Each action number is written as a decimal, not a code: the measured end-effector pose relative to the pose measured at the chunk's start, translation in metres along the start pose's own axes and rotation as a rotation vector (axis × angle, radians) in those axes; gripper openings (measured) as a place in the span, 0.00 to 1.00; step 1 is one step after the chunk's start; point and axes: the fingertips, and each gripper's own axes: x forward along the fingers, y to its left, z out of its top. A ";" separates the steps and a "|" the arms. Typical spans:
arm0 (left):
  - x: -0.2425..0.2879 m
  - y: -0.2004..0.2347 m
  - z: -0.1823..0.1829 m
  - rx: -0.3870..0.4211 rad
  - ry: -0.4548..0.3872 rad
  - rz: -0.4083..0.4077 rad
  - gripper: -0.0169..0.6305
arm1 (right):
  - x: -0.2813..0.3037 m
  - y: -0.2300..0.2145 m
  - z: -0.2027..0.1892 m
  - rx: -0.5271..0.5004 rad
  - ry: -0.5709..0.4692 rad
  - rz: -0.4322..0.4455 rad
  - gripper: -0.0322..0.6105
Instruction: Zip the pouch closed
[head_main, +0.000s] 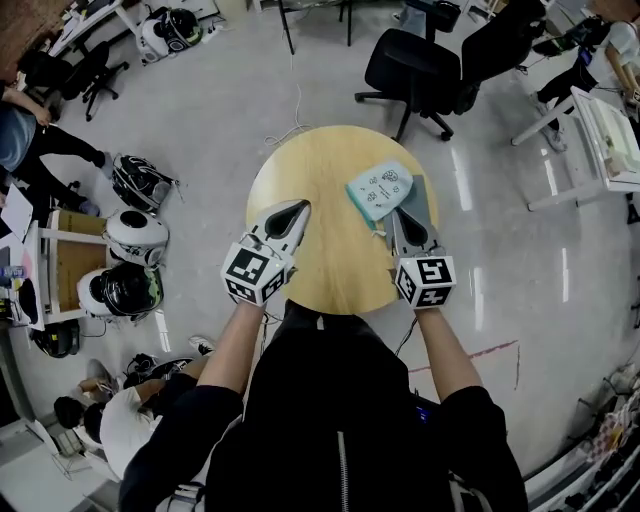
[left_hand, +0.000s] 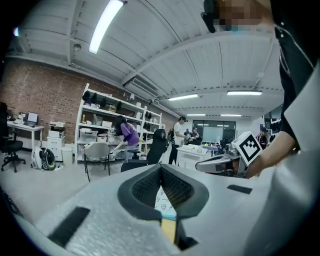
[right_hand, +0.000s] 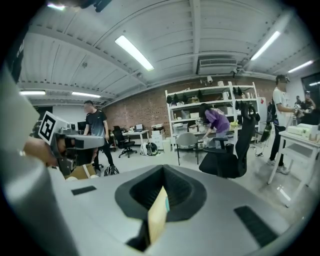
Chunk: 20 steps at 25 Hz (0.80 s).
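Note:
A pale teal pouch (head_main: 380, 188) with a white printed face lies at the far right of the round wooden table (head_main: 320, 175), partly on a grey-green piece (head_main: 425, 200). My right gripper (head_main: 397, 213) is shut and empty, its tip at the pouch's near edge; whether it touches is unclear. My left gripper (head_main: 300, 207) is shut and empty too, over bare wood left of the pouch. In the left gripper view the closed jaws (left_hand: 161, 167) frame a strip of pouch (left_hand: 162, 202). The right gripper view shows its closed jaws (right_hand: 163, 169) and a sliver of table (right_hand: 156, 222).
A black office chair (head_main: 415, 65) stands just behind the table. Helmets and bags (head_main: 135, 235) sit on the floor at the left, and a white desk (head_main: 610, 130) stands at the right. Several people are at shelves and desks farther off.

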 end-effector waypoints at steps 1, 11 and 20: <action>0.005 0.002 0.000 -0.003 0.006 -0.012 0.03 | 0.003 -0.002 -0.002 0.003 0.008 -0.008 0.05; 0.028 0.011 -0.033 -0.055 0.091 -0.108 0.03 | 0.019 -0.014 -0.068 0.026 0.175 -0.062 0.05; 0.032 0.019 -0.061 -0.086 0.147 -0.105 0.03 | 0.036 -0.029 -0.145 -0.104 0.394 -0.002 0.15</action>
